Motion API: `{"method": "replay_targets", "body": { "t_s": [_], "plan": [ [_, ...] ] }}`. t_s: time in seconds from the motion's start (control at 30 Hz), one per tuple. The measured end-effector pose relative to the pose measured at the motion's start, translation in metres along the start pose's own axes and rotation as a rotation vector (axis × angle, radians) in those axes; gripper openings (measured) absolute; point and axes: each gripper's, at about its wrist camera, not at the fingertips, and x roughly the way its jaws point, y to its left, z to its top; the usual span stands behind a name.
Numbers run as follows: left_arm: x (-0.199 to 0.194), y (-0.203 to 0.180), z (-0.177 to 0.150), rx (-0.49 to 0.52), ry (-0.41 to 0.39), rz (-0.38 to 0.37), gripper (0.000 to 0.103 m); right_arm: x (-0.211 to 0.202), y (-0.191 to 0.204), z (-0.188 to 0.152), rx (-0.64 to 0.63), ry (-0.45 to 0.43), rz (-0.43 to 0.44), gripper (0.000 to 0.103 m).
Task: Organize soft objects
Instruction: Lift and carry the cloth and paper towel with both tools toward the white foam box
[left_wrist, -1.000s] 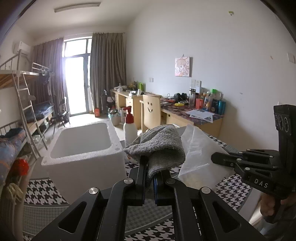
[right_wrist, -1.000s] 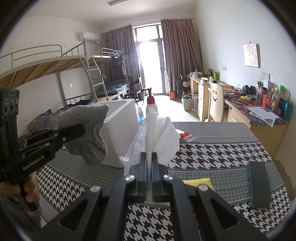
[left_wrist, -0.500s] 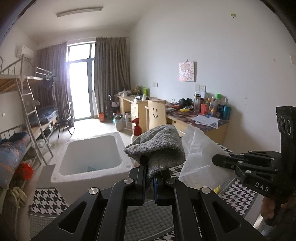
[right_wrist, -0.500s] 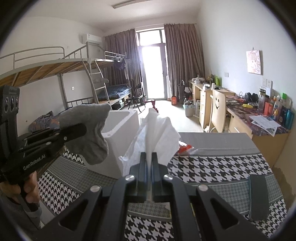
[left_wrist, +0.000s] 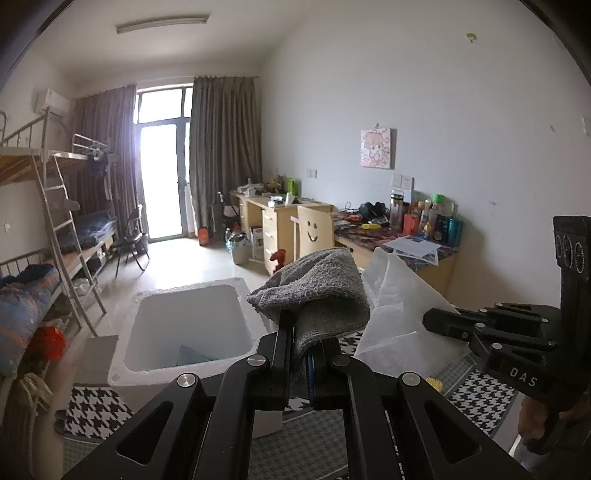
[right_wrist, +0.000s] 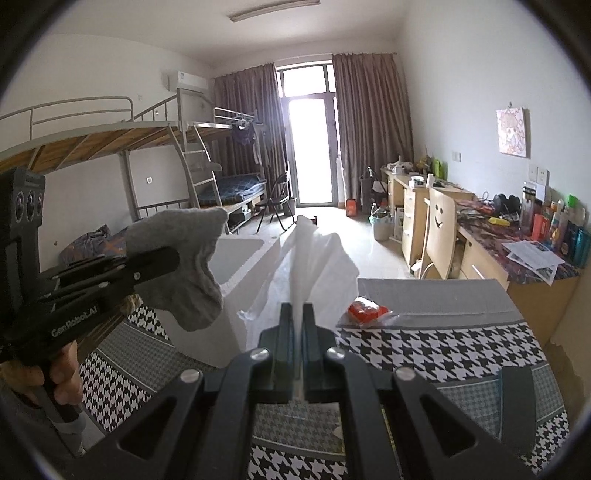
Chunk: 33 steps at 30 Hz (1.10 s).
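Dorm-room clutter fills the background: bunk beds along one wall, desks along the other, and bright balcony doors at the far end. Over a table spread with a houndstooth cloth, the left gripper is clenched on a grey towel, which bunches above its fingers and droops to the side. The right gripper is clamped on a thin white plastic bag that fans upward from its closed jaws. Both are held in the air, close side by side. Just ahead of and below the left gripper sits an open white foam box, with something bluish lying at its bottom. Beyond the right gripper, a red packet in clear wrap lies on the cloth.
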Motion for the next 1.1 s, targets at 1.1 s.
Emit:
{"method": "replay_targets", "body": {
  "t_s": [1.1],
  "plan": [
    [0.014,0.038,0.028,-0.037,-0.029,0.13,0.006,0.025,0.015,0.039,-0.055,-0.019,0.034,0.006]
  ]
}}
